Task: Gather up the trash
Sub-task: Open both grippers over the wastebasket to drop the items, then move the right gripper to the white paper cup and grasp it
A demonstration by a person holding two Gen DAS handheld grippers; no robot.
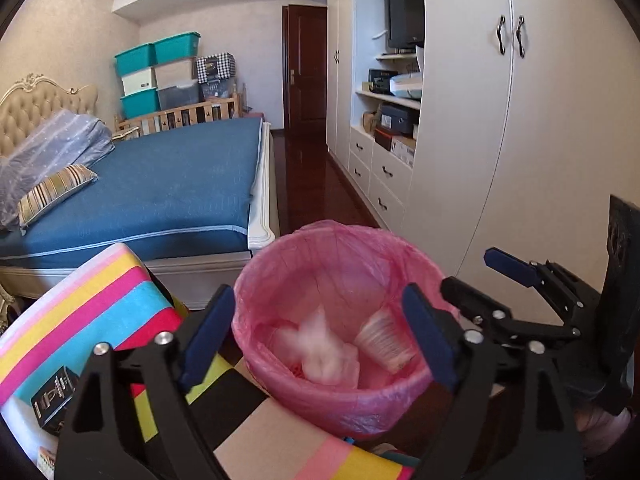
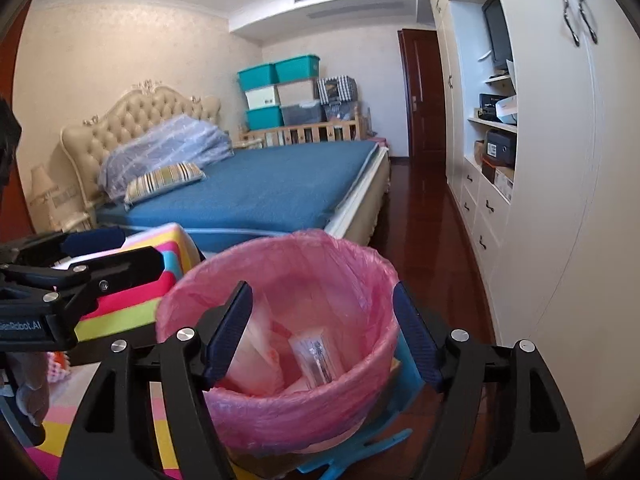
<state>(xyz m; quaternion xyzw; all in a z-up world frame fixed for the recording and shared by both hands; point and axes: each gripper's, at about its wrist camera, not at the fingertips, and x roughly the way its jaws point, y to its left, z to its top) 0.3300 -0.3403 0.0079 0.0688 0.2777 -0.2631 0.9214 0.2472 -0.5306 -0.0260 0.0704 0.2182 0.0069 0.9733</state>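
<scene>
Both grippers hang over the bin (image 1: 340, 392), which wears a pink plastic liner (image 2: 320, 248) folded over its rim and stands at the near end of the room, just beside a bright striped cloth (image 1: 100, 300) of pink, yellow and turquoise. The left gripper (image 1: 316, 340) has its blue-padded jaws spread wide with nothing between them; straight beyond them, down in the bin, lie a blurred white wad of tissue (image 1: 320, 348) and a ribbed paper cup (image 1: 384, 340) lying on its side against the liner. The right gripper (image 2: 324, 340) is likewise wide open and empty, and past it a clear plastic wrapper (image 2: 314, 356) rests among folds of pink at the bottom. The two tools sit close together, each showing at the edge of the other's view. A small black box (image 1: 54, 400) lies on the cloth to the left. Behind stretch a bed (image 2: 260, 192) with a blue cover, a striped pillow (image 2: 164, 178), stacked teal storage boxes (image 2: 276, 92) and a white wardrobe (image 1: 540, 120).
</scene>
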